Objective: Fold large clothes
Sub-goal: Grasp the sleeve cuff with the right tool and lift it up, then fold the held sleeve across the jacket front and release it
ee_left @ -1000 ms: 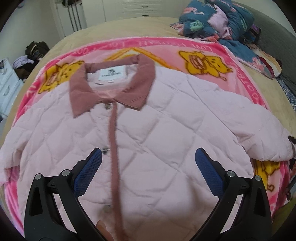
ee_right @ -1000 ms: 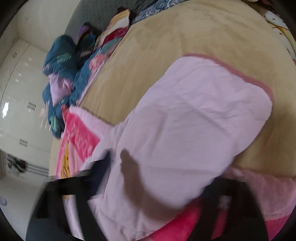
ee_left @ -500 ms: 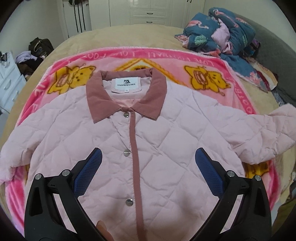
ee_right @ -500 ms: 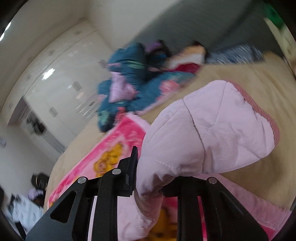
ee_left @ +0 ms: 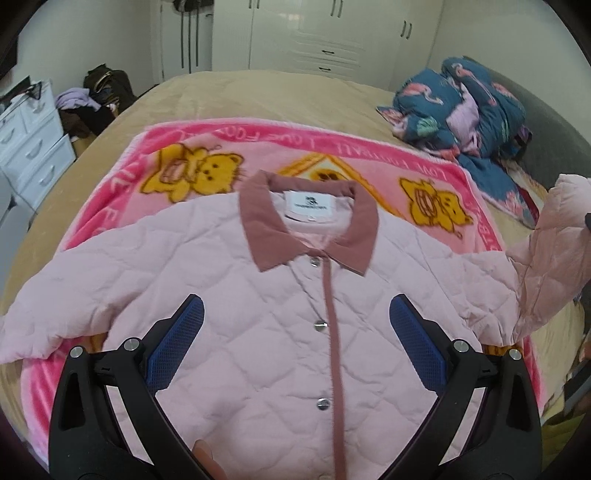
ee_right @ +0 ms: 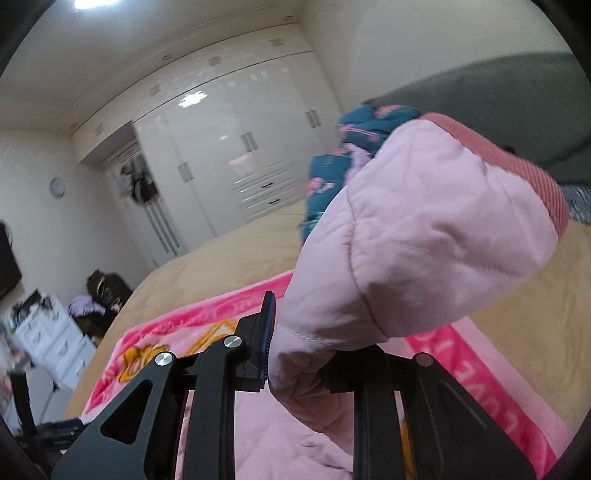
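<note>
1. My left gripper (ee_left: 295, 338) hovers above the jacket (ee_left: 258, 314), jaws spread wide and holding nothing, its blue pads (ee_left: 177, 343) either side of the button placket (ee_left: 332, 332).
2. My right gripper (ee_right: 299, 354) is raised off the jacket's body and clenched on the sleeve (ee_right: 413, 240), the padded fabric bunched tight between its fingers (ee_right: 264, 332).
3. The sleeve stands up out of that grip, its ribbed pink cuff (ee_right: 517, 162) at the top; in the left view the same sleeve (ee_left: 546, 254) lifts at the jacket's right edge.
4. The jacket lies face up and buttoned, spread flat on the pink bear blanket (ee_left: 207, 155), which covers the tan bed (ee_left: 258, 92).
5. It is pale pink with diamond quilting; the collar (ee_left: 306, 225) and placket are dusty rose, and a white label (ee_left: 312, 203) shows inside the neck.
6. Three silver snaps (ee_left: 320, 325) run down the placket.
7. The other sleeve (ee_left: 55, 317) lies flat, out past the jacket's body and reaching the blanket's edge.
8. A heap of blue patterned bedding (ee_left: 472, 107) sits on the bed beyond the jacket's raised sleeve.
9. White wardrobes (ee_left: 314, 33) stand behind the bed, beyond the jacket's collar.
</note>
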`<state>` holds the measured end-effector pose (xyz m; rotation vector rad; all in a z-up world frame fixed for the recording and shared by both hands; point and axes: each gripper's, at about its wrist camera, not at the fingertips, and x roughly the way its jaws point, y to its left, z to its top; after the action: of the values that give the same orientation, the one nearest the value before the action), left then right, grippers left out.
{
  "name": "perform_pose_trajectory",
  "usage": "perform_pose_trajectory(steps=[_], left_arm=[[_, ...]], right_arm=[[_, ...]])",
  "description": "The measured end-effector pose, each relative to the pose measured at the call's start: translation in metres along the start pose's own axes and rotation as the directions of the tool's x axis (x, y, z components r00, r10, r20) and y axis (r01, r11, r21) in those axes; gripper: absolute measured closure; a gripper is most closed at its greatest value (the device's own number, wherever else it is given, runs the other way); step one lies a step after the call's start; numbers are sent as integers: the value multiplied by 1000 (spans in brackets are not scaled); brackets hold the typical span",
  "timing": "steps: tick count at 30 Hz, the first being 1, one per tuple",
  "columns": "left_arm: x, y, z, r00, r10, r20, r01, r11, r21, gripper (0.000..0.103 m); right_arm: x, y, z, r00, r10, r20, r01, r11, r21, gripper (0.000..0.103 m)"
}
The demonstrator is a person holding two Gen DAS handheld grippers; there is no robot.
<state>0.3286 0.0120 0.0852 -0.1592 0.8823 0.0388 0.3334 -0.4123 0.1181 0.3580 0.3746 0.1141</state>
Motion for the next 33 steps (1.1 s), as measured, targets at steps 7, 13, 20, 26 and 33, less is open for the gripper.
perform_pose_trajectory(steps=[7, 13, 20, 26, 33], left_arm=[[-16, 34, 6, 1000, -14, 28, 15, 999, -45, 9], [-19, 57, 6, 999, -13, 35, 16, 996, -88, 9], [-14, 76, 0, 999, -19, 29, 23, 990, -142, 9], [-13, 89, -5, 999, -34, 26, 39, 983, -178, 9], [-12, 106, -8, 998, -54, 28, 58, 972, -227, 9]], right_arm=[[15, 65, -12, 997, 70, -37, -73, 994, -87, 83], [22, 99, -33, 990, 118, -79, -128, 982, -136, 83], [41, 142, -68, 974, 164, -158, -191, 967, -170, 83], [57, 178, -102, 953, 197, -231, -247, 945, -213, 83], [75, 213, -149, 929, 195, -316, -283, 923, -261, 83]])
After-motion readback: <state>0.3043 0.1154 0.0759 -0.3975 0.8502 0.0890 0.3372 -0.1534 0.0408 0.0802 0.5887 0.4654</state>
